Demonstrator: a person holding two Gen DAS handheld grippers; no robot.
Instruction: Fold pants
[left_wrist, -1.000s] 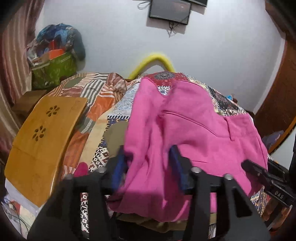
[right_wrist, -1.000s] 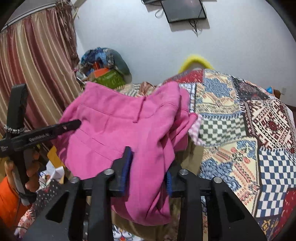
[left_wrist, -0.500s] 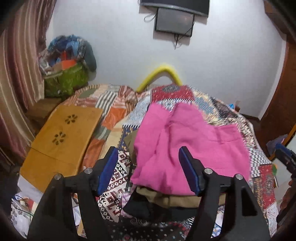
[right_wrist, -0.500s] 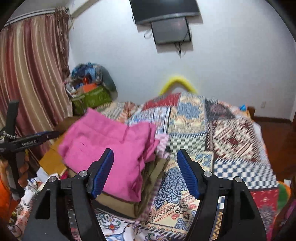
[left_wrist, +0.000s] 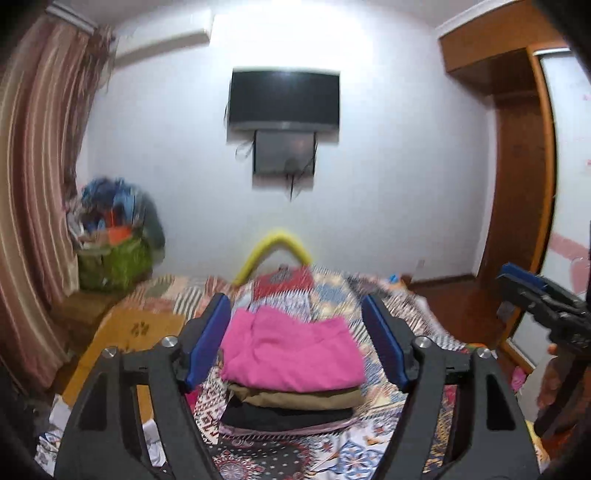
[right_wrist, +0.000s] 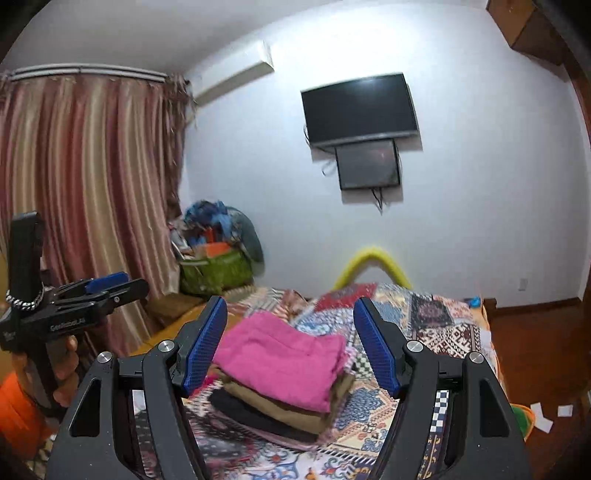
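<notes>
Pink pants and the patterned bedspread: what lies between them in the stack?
In both views, folded tan pants and a black garment lie under the pink pants, on the bedspread.

The bedspread (left_wrist: 399, 302) is smeared by motion blur — its pattern cannot be made out. The clothes under the pink pants (right_wrist: 280, 358) are shown only as edges — a tan layer (right_wrist: 273, 404) and a black one (right_wrist: 240, 408). The contents of the green bag (right_wrist: 214, 269) are too blurred to be told apart.
</notes>
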